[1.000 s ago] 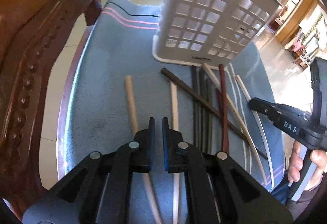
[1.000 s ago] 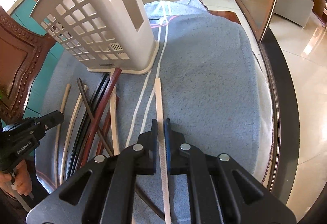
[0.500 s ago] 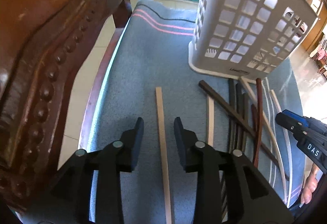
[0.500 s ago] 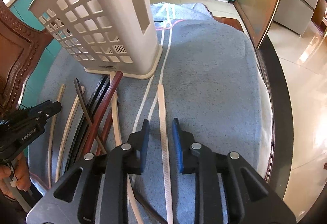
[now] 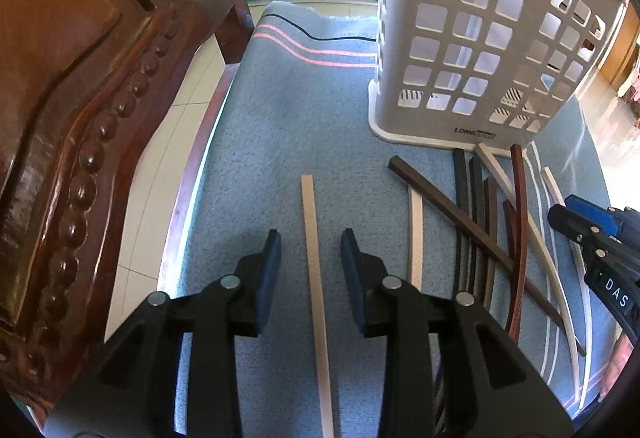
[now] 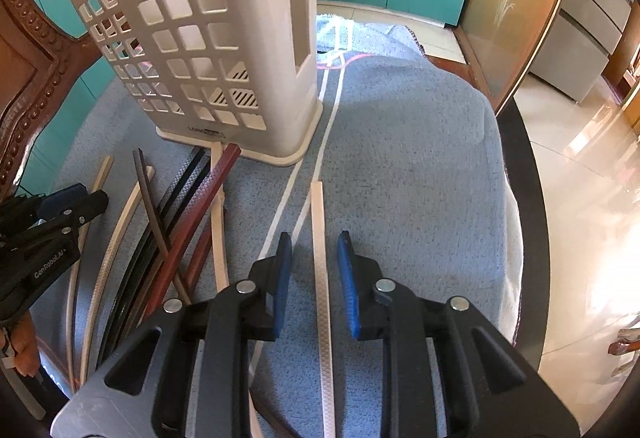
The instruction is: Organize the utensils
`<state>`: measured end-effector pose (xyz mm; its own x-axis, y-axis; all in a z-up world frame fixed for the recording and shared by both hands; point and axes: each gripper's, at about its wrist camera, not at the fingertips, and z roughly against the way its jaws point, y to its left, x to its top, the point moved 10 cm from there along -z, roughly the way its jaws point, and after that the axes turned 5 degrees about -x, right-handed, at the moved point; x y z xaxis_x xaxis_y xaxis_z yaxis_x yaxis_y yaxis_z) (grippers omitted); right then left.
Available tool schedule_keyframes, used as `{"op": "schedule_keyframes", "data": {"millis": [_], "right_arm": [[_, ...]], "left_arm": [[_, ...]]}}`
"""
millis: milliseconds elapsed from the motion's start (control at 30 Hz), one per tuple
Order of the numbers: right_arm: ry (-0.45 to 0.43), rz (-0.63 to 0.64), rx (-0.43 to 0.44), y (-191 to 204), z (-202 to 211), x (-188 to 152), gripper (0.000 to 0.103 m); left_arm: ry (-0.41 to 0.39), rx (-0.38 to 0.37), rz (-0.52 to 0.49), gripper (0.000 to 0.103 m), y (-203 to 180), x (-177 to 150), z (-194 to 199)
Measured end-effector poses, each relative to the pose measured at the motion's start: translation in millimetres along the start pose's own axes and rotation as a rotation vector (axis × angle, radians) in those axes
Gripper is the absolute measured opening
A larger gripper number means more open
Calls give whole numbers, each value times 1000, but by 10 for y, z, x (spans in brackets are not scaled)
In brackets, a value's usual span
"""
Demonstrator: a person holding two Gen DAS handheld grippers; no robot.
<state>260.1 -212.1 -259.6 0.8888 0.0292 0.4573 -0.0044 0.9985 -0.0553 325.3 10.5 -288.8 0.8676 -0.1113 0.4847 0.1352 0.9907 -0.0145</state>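
Okay, both grippers went from shut to open over the last second. Left gripper point(image 5: 310, 244) now has its jaws spread either side of a beige chopstick point(image 5: 316, 278) lying flat on the blue towel point(image 5: 280, 110) over the desk; the stick isn't gripped. Right gripper point(image 6: 314, 250) does the same with a white chopstick point(image 6: 322, 278), jaws apart and nothing held. My read: both are lined up to pinch one stick each, so pickup is the step in hand.

Remaining chopsticks point(image 5: 492, 222) sit in a loose crossed pile between the two grippers, tips near the holder's base. White slotted holder point(image 6: 224, 50) stands upright at the far side of the towel. No sticks visible through its openings, so sorting looks barely begun.
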Motion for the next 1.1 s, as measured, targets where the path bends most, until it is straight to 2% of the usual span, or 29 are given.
{"op": "schedule_keyframes", "data": {"millis": [233, 467, 500, 567, 633, 700, 900, 967, 1100], "right_arm": [[-3, -1, 1, 5, -15, -5, 25], [-2, -15, 20, -13, -18, 18, 25], [-2, -14, 22, -16, -18, 23, 25], [-5, -9, 29, -31, -13, 33, 14], [-2, -8, 50, -9, -12, 34, 11], [-2, -7, 50, -3, -6, 31, 11], [1, -8, 46, -21, 5, 27, 17], [-5, 4, 28, -18, -3, 31, 31], [-20, 42, -7, 34, -16, 14, 35]], "left_arm": [[-1, -4, -8, 30, -12, -1, -7], [11, -60, -16, 16, -103, -31, 26], [13, -75, -15, 14, -123, -34, 28], [17, -125, -12, 7, -188, -46, 38], [23, -199, -6, 7, -290, -65, 58], [27, -226, 3, 7, -337, -79, 66], [13, -180, -10, 11, -347, -84, 75], [7, -160, -26, 16, -368, -81, 72], [-7, -106, -68, 24, -445, -87, 83]]}}
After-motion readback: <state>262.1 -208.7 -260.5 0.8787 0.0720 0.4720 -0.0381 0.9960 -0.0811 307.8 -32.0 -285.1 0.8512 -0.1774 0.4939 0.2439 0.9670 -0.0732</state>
